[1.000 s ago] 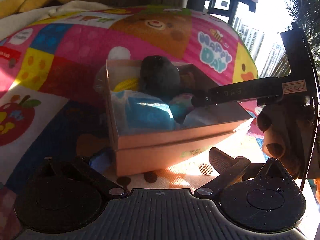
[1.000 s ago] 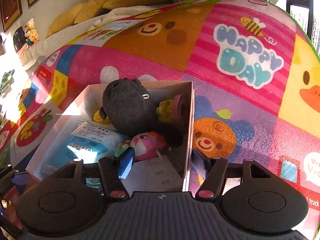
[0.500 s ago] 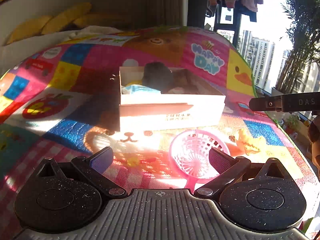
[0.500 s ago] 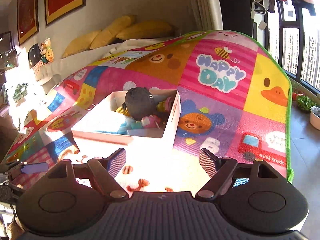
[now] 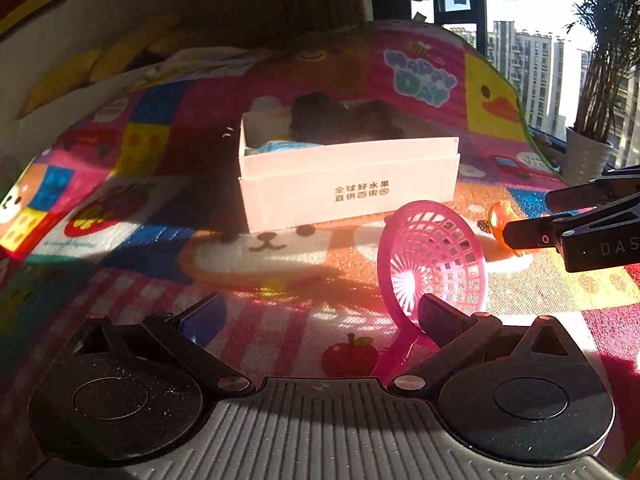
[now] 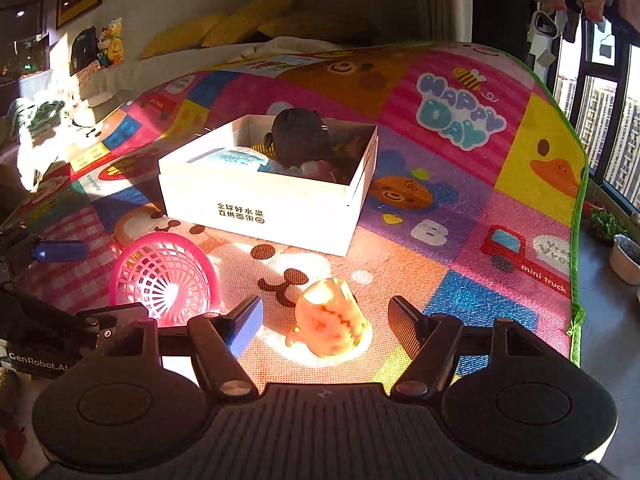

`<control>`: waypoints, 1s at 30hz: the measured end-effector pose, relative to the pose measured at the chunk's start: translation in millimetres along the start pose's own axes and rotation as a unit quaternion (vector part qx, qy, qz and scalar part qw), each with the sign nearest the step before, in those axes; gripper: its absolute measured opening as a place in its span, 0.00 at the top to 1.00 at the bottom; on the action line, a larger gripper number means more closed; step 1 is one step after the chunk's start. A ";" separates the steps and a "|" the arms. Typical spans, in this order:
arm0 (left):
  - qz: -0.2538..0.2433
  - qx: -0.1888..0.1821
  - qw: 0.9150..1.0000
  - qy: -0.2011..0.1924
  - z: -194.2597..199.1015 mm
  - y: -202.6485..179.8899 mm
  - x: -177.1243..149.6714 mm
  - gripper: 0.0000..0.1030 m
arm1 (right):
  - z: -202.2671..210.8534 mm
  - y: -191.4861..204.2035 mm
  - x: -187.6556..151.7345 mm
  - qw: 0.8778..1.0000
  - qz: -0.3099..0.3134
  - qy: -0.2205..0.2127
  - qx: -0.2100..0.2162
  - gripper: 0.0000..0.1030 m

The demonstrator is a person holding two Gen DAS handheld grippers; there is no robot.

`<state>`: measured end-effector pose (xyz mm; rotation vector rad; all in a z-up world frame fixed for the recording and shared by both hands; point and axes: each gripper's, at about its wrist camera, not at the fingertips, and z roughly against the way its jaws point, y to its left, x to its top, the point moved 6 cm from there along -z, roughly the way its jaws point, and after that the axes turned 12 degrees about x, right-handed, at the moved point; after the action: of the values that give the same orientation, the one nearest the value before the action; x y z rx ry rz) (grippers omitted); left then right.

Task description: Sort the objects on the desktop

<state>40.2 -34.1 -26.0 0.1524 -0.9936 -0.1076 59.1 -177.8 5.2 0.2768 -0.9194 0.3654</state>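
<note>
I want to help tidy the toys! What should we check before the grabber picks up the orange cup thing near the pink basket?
1. Right tool open: ok; its jaws have just been closing a little, and nothing is pressed between them.
2. Small orange plastic cup toy lined up between the right tool's fingers: ok; it lies on its side on the colourful play mat.
3. Left tool empty: ok, open; the round pink plastic mesh basket sits just past its right finger.
4. Room in the white cardboard box: cannot tell; a dark plush toy and other items already fill much of it.
5. Path from cup to box clear: ok.
</note>
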 end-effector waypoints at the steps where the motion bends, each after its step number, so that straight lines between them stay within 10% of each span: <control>1: 0.000 -0.001 1.000 0.003 -0.8 -0.1 -0.3 0.00 | -2.2 -0.8 -1.3 1.000 0.000 0.004 -0.001 0.32; 8: 0.028 -0.018 0.999 0.036 -10.0 6.7 -3.2 0.00 | -11.5 -7.0 -15.0 0.999 -0.005 0.039 -0.006 0.59; 19: 0.035 -0.035 0.998 0.049 -11.1 9.1 -2.6 0.00 | 16.3 12.6 -21.0 0.999 0.003 0.025 0.032 0.59; 30: -0.084 -0.045 0.995 0.016 30.3 -13.6 -9.9 0.00 | 31.7 -0.8 -31.1 1.000 -0.018 -0.001 -0.006 0.28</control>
<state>9.1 -48.3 -20.3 0.1554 -0.9415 -0.3031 19.5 -196.5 -1.8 0.2817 -0.9167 0.3267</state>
